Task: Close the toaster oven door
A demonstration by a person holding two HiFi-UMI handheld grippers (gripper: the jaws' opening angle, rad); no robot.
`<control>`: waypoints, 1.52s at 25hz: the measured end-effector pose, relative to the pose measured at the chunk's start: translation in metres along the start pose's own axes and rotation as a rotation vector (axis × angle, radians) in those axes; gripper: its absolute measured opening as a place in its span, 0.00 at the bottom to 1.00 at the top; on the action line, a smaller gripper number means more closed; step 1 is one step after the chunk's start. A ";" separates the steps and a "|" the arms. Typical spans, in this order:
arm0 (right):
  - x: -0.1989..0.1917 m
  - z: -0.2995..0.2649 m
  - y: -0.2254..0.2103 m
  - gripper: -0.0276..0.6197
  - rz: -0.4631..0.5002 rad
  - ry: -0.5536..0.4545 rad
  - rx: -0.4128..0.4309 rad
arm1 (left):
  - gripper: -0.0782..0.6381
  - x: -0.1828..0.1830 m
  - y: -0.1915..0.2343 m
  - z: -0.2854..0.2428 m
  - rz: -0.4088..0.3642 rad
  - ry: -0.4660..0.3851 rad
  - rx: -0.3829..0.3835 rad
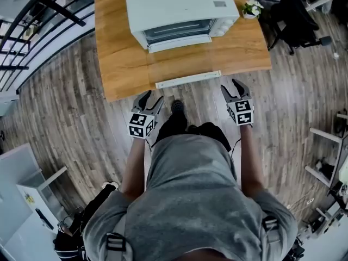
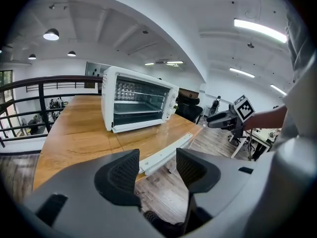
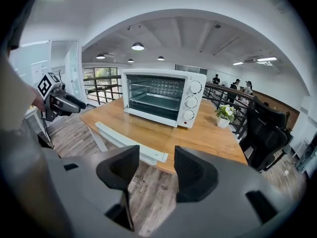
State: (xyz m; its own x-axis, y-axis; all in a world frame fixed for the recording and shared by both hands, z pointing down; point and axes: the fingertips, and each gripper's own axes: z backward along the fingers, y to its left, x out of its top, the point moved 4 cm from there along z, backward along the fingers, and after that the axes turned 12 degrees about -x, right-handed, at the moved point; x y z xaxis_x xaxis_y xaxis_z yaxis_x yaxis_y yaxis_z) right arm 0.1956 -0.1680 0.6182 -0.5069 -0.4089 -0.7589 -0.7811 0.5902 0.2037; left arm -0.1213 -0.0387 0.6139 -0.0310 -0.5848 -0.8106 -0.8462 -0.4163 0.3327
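**Left tongs [image 2: 157, 157] and right tongs [image 3: 156, 155] open and empty, well short of the toaster oven [image 1: 179, 7]**

Each pair of tongs has its jaws wide apart with nothing between them. Both hang over the wood floor [image 1: 70, 118], just short of the near edge of the tabletop [image 1: 122, 64]. The toaster oven sits farther ahead on the tabletop, roughly midway between the two, with its glass door [image 1: 176, 32] facing them. Both forearms reach forward on either side of the body, and the tongs are level with each other and tipped downward.
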 end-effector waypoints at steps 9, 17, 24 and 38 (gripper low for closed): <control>-0.023 -0.036 0.011 0.40 -0.013 0.077 0.077 | 0.44 -0.005 0.014 -0.016 0.001 0.054 0.026; -0.026 -0.077 0.014 0.40 0.072 0.113 0.222 | 0.45 -0.018 0.022 -0.045 0.058 0.013 0.103; -0.040 -0.099 0.007 0.42 0.086 0.145 0.242 | 0.49 -0.040 0.042 -0.056 0.096 0.061 0.143; -0.069 -0.127 0.017 0.35 -0.031 0.165 0.199 | 0.49 -0.067 0.053 -0.091 0.133 0.135 0.082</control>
State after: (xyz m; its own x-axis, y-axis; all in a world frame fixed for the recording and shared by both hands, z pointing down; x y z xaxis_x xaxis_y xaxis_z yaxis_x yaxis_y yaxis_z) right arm 0.1706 -0.2182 0.7529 -0.5495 -0.5269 -0.6484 -0.7182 0.6945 0.0443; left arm -0.1160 -0.0848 0.7302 -0.0783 -0.7214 -0.6881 -0.8800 -0.2744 0.3878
